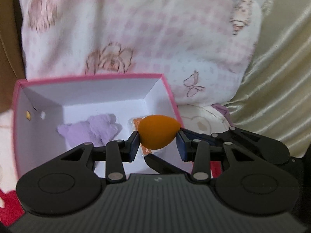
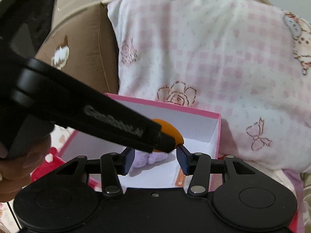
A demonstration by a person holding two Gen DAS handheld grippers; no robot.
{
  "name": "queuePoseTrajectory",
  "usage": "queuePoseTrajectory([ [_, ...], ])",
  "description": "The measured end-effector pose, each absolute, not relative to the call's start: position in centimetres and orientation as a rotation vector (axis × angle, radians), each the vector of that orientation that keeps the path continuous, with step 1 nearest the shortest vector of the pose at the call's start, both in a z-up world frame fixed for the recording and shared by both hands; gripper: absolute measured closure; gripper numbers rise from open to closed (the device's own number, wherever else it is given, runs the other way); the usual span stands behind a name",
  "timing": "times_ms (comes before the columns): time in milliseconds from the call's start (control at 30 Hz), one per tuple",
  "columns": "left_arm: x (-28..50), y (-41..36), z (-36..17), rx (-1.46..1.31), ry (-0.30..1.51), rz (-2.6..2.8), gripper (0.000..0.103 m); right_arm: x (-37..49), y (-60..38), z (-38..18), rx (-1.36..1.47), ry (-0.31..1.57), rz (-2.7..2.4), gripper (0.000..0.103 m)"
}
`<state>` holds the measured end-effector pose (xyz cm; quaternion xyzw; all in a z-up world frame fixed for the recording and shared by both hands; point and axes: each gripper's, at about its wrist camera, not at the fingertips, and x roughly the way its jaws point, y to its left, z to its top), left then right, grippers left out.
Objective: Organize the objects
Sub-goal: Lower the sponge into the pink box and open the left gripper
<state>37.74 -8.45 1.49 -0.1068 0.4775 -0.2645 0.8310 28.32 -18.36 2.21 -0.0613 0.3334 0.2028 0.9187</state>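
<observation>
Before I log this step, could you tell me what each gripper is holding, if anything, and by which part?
The left gripper holds the orange egg-shaped sponge across its rounded wide end, above the pink box. The right gripper holds nothing.

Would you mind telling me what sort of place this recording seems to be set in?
Most likely a bedroom, on a bed. A large white pillow with pink checks and flower prints lies behind the pink cardboard box, glossy cream satin bedding lies beside it, and a brown padded headboard stands behind.
</observation>
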Motion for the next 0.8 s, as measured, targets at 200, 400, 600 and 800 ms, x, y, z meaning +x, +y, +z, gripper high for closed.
queuePoseTrajectory([
  [200,41.4,-8.8,-2.9,-0.336,1.088,-0.549,0.064,32.1,-17.3,0.2,-0.238,0.742,0.386,0.053],
  [400,44.1,-8.9,-5.9,-0.451,1.118,-0.524,0.065,35.7,-16.7,-1.5,-0.299,0.776,0.345,0.059],
  [600,45.6,-9.3,-7.3,-0.494,1.129,-0.491,0.065,37.6,-16.2,-2.7,-0.362,0.795,0.318,0.06],
  [800,46.7,-9.5,-7.6,-0.508,1.105,-0.467,0.067,38.8,-15.9,-3.0,-0.394,0.827,0.3,0.062],
])
